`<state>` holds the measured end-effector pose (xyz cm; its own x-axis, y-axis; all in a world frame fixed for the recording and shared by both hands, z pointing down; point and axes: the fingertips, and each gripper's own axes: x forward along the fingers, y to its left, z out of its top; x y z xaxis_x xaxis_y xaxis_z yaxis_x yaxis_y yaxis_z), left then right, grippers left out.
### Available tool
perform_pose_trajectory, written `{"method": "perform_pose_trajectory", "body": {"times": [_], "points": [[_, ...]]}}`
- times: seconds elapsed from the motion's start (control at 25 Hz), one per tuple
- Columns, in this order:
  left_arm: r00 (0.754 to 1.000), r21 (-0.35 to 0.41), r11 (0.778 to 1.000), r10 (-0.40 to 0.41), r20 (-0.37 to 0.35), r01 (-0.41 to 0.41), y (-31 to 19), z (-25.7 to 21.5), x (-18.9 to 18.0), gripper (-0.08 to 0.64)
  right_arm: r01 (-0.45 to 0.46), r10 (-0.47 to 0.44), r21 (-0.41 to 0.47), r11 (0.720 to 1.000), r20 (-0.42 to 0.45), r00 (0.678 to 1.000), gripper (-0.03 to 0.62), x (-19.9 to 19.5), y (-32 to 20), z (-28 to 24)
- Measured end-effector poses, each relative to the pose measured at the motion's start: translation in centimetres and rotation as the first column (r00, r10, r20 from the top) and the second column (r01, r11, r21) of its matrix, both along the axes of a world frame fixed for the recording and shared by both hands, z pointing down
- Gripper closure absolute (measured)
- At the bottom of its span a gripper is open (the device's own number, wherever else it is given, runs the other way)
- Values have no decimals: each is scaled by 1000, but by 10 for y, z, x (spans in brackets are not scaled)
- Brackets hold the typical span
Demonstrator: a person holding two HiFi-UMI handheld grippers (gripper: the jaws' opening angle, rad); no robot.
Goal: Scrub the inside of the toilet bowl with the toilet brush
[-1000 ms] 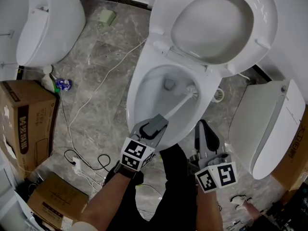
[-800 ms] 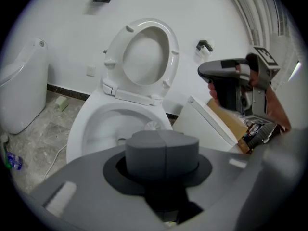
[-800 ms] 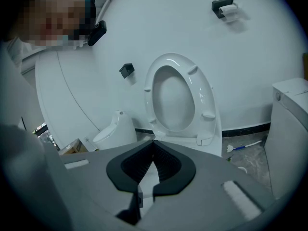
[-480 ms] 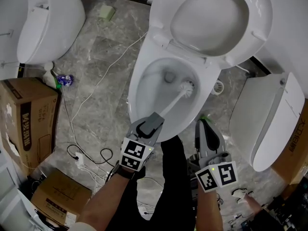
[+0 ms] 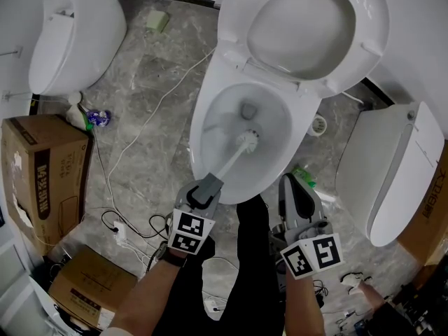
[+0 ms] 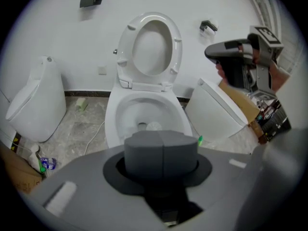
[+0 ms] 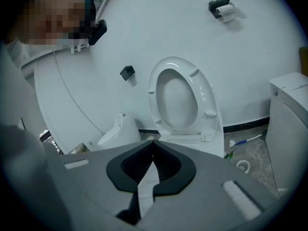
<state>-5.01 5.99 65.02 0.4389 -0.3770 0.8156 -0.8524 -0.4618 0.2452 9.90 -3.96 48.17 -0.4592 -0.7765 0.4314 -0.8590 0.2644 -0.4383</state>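
Toilet bowl (image 5: 199, 128): seat and lid (image 5: 308, 26) raised against wall.

Left gripper (image 5: 203, 191): jaws clamped on grey handle end of toilet brush (image 5: 231, 161), positioned over bowl's near rim. Handle slants up and away into bowl. Brush head (image 5: 247, 140) sits low inside bowl, near centre, just on near side of drain opening (image 5: 248, 110).

Right gripper (image 5: 293, 185): jaws together, nothing between them, held just outside bowl's near-right rim, above floor.

White cable (image 5: 140, 135) lies on floor left of bowl.
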Motion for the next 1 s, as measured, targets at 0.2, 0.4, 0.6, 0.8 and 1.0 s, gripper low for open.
{"method": "perform_pose_trajectory", "body": {"times": [0.2,0.4,0.6,0.8,1.0], "points": [[998,-51,997,59,19,-58,6,23,13,408,-7,7,-9,1000,-2,1000,580,4,6,16],[996,-45,995,88,-12,-88,2,33,30,408,-25,25,-8,1000,-6,1000,580,13,9,28],[994,-12,995,102,-30,-102,-17,44,44,408,-49,49,-3,999,-10,999,580,25,12,40],[992,52,993,113,-59,-110,-48,44,57,408,-70,70,3,998,-8,998,580,37,13,50],[992,85,991,109,-59,-104,-72,46,65,408,-80,80,24,997,-1,997,580,43,6,53]]}}
